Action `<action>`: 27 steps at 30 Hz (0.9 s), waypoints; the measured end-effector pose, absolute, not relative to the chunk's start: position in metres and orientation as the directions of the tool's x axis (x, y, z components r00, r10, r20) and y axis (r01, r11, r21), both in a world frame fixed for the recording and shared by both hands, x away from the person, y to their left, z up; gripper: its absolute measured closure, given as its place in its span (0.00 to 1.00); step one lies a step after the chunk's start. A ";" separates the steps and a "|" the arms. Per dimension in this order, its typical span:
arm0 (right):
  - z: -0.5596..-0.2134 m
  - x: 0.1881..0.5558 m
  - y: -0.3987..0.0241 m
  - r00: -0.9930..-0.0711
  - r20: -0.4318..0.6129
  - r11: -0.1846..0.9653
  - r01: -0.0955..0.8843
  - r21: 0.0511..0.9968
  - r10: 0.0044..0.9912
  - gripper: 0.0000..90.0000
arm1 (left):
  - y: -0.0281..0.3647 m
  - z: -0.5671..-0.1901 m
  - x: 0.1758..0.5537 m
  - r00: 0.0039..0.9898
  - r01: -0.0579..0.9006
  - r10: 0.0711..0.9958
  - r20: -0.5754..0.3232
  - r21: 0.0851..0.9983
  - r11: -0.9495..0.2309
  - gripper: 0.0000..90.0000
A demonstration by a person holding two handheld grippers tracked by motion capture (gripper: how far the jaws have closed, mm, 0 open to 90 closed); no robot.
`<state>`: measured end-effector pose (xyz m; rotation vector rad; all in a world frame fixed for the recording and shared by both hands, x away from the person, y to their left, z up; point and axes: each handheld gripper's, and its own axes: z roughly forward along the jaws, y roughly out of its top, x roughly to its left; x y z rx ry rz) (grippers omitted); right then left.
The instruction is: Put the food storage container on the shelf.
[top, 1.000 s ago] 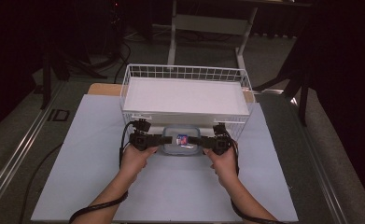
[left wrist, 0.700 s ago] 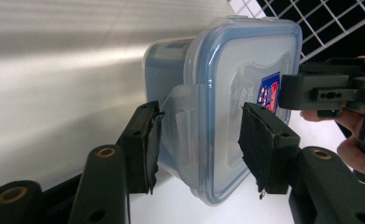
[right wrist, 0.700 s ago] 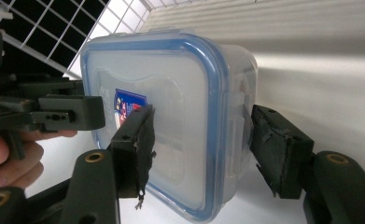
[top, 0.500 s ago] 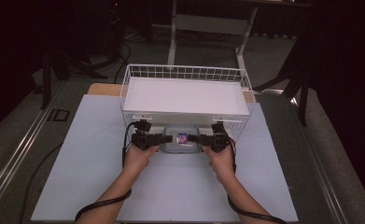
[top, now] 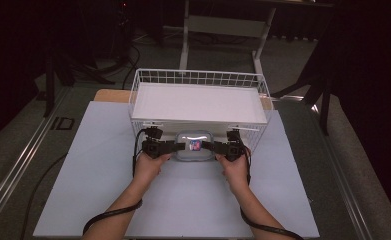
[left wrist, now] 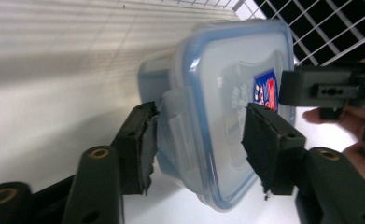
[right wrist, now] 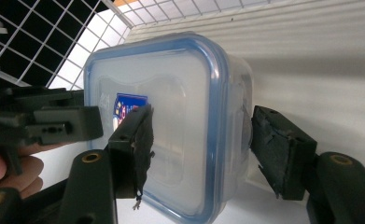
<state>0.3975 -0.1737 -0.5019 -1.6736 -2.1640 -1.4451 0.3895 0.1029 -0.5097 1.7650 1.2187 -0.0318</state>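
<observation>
The clear plastic box [top: 194, 146] with a blue-rimmed lid and a small label lies on the white mat [top: 98, 165], just in front of the wire basket [top: 199, 79]. The left gripper [top: 175, 146] has its jaws around the box's left end; they have just been opening, and a slight gap shows at the pads. The right gripper [top: 214, 146] straddles the right end likewise, jaws parted and not pressing.

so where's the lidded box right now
In the high view the box sits on the white mat just in front of the wire basket, between the left claw and right claw.
</observation>
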 end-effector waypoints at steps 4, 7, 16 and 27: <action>-0.502 0.397 -0.171 -0.416 0.508 -0.010 0.767 0.642 0.754 0.43 | 0.095 -0.510 0.390 0.536 0.689 0.739 -0.408 0.718 -0.103 0.41; -0.503 0.397 -0.171 -0.414 0.488 -0.004 0.760 0.650 0.768 0.43 | 0.098 -0.512 0.393 0.502 0.695 0.747 -0.435 0.717 -0.049 0.40; -0.501 0.394 -0.166 -0.430 0.437 0.024 0.734 0.679 0.790 0.42 | 0.093 -0.504 0.388 0.533 0.620 0.783 -0.320 0.777 -0.105 0.38; -0.488 0.364 -0.167 -0.511 0.311 0.097 0.624 0.776 0.801 0.40 | 0.101 -0.498 0.358 0.628 0.587 0.707 -0.325 0.794 -0.157 0.19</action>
